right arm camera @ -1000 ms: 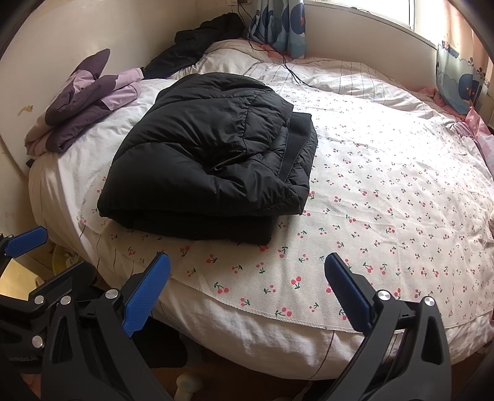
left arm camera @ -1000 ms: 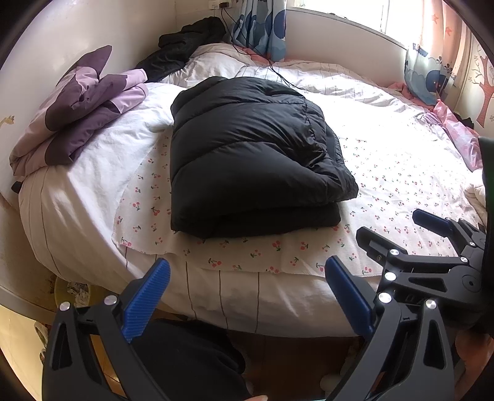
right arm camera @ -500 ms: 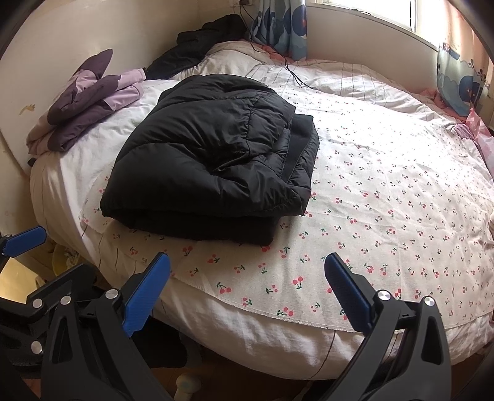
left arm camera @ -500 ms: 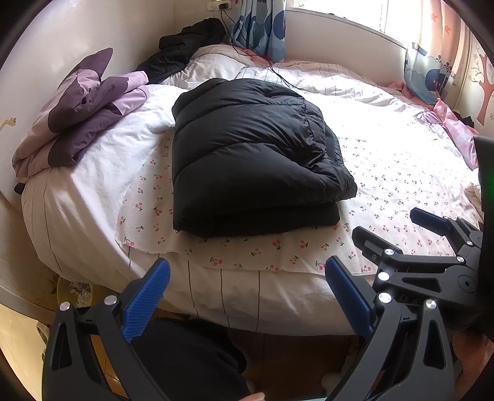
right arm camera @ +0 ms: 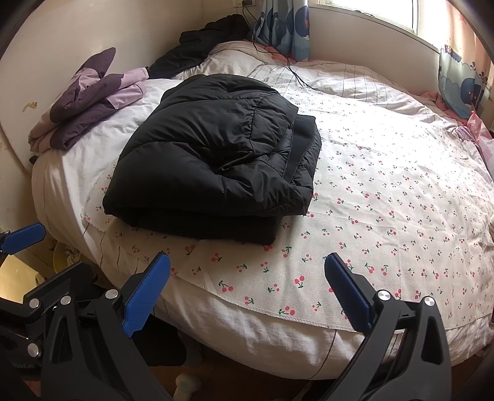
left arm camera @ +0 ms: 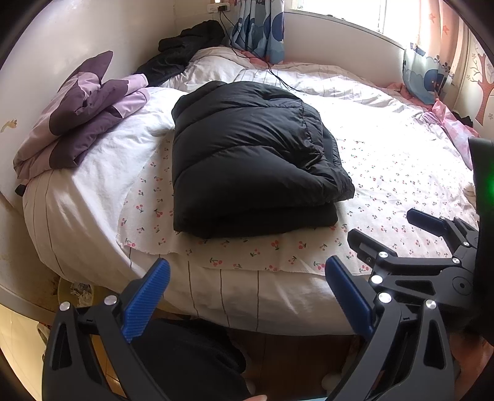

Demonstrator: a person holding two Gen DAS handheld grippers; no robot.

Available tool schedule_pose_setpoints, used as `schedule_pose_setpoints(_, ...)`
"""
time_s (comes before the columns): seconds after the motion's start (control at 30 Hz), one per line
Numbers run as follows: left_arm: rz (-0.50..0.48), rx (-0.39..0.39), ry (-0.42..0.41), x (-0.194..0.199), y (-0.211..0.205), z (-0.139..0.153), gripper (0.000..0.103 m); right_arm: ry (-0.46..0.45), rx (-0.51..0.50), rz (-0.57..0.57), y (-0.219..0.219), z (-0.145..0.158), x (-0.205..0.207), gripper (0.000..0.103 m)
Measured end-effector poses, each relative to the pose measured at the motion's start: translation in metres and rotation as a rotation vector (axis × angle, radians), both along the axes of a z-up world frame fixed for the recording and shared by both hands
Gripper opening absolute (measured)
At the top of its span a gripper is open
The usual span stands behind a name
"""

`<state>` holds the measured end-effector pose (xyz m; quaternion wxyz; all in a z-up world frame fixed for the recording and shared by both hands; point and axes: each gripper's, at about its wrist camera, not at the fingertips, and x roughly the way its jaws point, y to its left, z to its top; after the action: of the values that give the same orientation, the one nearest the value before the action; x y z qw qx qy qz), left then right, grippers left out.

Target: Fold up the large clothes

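Now folded black jacket [left arm camera: 247, 157] rests on the bed [left arm camera: 386, 172], both tools spread.

Folded jacket [left arm camera: 247, 154] lies on sheet [left arm camera: 386, 160] atop bed [left arm camera: 92, 216], toward bed's left half, near front edge. 2nd jacket [left arm camera: 86, 111] sits left of it at bed's edge, apart. Dark clothes pile [left arm camera: 182, 49] behind both, w/ cable [left arm camera: 271, 71] running from the back toward the folded jacket. Curtain [left arm camera: 262, 27] at back. Both grippers [left arm camera: 247, 296] [right arm camera: 247, 293] hang off bed's front edge, clear of everything.
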<state>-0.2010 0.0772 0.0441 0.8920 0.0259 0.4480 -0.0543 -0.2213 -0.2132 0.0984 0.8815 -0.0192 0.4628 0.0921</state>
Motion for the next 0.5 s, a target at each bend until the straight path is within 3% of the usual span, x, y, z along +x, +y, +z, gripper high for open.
schedule_pose_setpoints(0.5,-0.006,0.021,-0.017,-0.0013,-0.008,0.0002,0.096,-0.011,-0.009,-0.017,-0.0083,0.0,-0.0003,0.097)
